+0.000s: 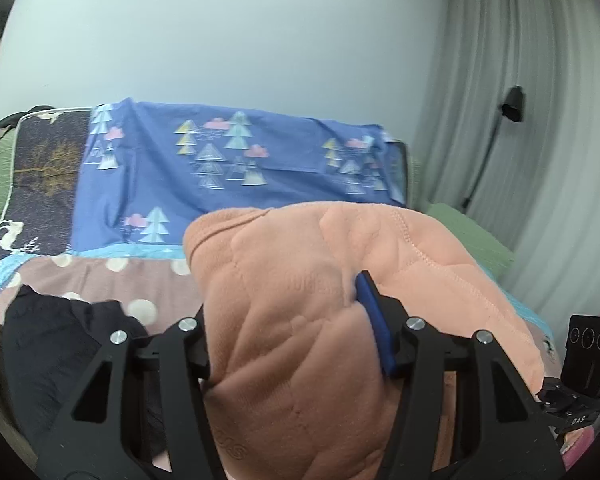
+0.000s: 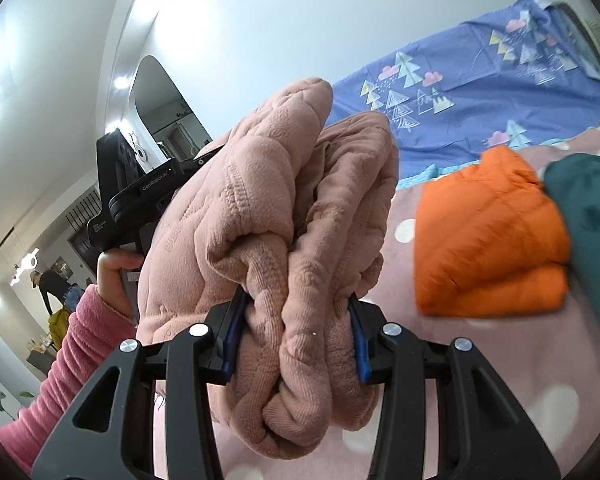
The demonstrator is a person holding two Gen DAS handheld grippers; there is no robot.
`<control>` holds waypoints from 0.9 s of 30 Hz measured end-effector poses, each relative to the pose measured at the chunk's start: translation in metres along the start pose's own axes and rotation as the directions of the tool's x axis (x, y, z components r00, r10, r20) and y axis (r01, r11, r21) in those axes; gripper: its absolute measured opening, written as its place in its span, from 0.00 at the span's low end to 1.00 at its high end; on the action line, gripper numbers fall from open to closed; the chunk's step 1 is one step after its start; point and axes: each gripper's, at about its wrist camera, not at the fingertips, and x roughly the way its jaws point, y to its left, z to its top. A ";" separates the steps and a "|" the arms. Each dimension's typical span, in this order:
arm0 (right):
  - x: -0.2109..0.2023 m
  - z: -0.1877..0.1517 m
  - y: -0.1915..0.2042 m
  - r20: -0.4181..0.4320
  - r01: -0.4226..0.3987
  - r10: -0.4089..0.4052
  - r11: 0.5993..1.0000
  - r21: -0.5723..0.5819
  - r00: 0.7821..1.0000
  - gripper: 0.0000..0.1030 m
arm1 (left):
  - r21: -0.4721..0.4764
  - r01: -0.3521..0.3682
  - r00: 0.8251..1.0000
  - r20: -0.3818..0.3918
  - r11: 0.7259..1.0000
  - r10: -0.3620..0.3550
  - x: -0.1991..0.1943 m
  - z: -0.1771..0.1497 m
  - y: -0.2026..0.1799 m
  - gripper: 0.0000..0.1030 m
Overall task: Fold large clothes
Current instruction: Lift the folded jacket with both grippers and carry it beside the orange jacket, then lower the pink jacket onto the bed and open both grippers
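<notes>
pink garment (image 2: 284, 208): thick quilted thing, bunched in several layers, fills the middle of both views, lifted clear of the bed, probably so the fold stays together while carried.
right gripper (image 2: 298, 336): roughly half open but clamped on the folded edge, both blue pads (image 2: 359, 348) pressed into the fabric at lower centre; a stack that fat stops the jaws going further.
left gripper (image 1: 296, 340): also about half open, garment wedged between the fingers, only 1 blue pad (image 1: 374, 320) showing, digging into the cloth. Gripped at the other side, likely to keep the bundle level.
orange jacket (image 2: 492, 236): already folded, right of frame on the dotted bedspread (image 2: 480, 360), touching a dark green garment (image 2: 588, 216). Looks like the finished pile.
black clothes (image 1: 64, 352): lower left, unfolded heap, probably up next.
pink sleeve (image 2: 84, 344): lower left, hand on the other gripper's handle.
</notes>
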 end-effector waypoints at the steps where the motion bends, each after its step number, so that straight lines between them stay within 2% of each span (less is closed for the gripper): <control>1: 0.014 0.006 -0.001 -0.009 0.003 -0.003 1.000 0.000 1.000 0.43 | 0.003 -0.019 1.000 0.000 1.000 0.019 0.007 0.005 0.010 0.55; 5: 0.073 0.022 -0.016 -0.050 0.032 -0.032 0.999 0.000 0.998 0.43 | 0.034 -0.082 0.997 0.010 0.996 0.082 0.038 0.017 0.044 0.55; 12: 0.158 0.033 -0.045 -0.077 0.110 -0.111 0.994 -0.020 0.991 0.39 | 0.014 -0.189 0.982 -0.001 0.982 0.189 0.096 0.013 0.103 0.55; 14: 0.200 0.018 -0.068 -0.146 0.193 -0.192 0.981 -0.011 0.970 0.39 | 0.007 -0.284 0.958 -0.041 0.959 0.284 0.126 -0.001 0.125 0.59; 15: 0.219 0.008 -0.079 -0.201 0.262 -0.259 0.965 -0.010 0.945 0.37 | -0.017 -0.339 0.938 -0.090 0.941 0.336 0.143 -0.013 0.136 0.59; 16: 0.240 -0.007 -0.090 -0.244 0.376 -0.380 0.924 -0.062 0.892 0.35 | -0.040 -0.383 0.913 -0.170 0.923 0.371 0.165 -0.033 0.150 0.59; 17: 0.246 -0.016 -0.088 -0.213 0.417 -0.435 0.900 -0.128 0.875 0.34 | -0.031 -0.409 0.895 -0.209 0.912 0.394 0.178 -0.049 0.156 0.59; 18: 0.247 -0.023 -0.080 -0.158 0.458 -0.489 0.867 -0.197 0.858 0.34 | 0.002 -0.441 0.877 -0.211 0.898 0.431 0.185 -0.064 0.156 0.59; 19: 0.247 -0.023 -0.075 -0.152 0.472 -0.504 0.857 -0.206 0.850 0.35 | 0.043 -0.474 0.864 -0.172 0.880 0.474 0.188 -0.077 0.152 0.59; 20: 0.246 -0.022 -0.072 -0.149 0.483 -0.515 0.851 -0.206 0.844 0.36 | 0.063 -0.488 0.859 -0.139 0.870 0.492 0.185 -0.082 0.148 0.59; 23: 0.247 -0.022 -0.068 -0.152 0.507 -0.541 0.835 -0.214 0.827 0.41 | 0.020 -0.449 0.883 -0.144 0.893 0.447 0.174 -0.075 0.156 0.62; 27: 0.244 -0.019 -0.063 -0.143 0.544 -0.577 0.811 -0.214 0.804 0.52 | 0.055 -0.454 0.875 -0.159 0.889 0.457 0.163 -0.073 0.148 0.72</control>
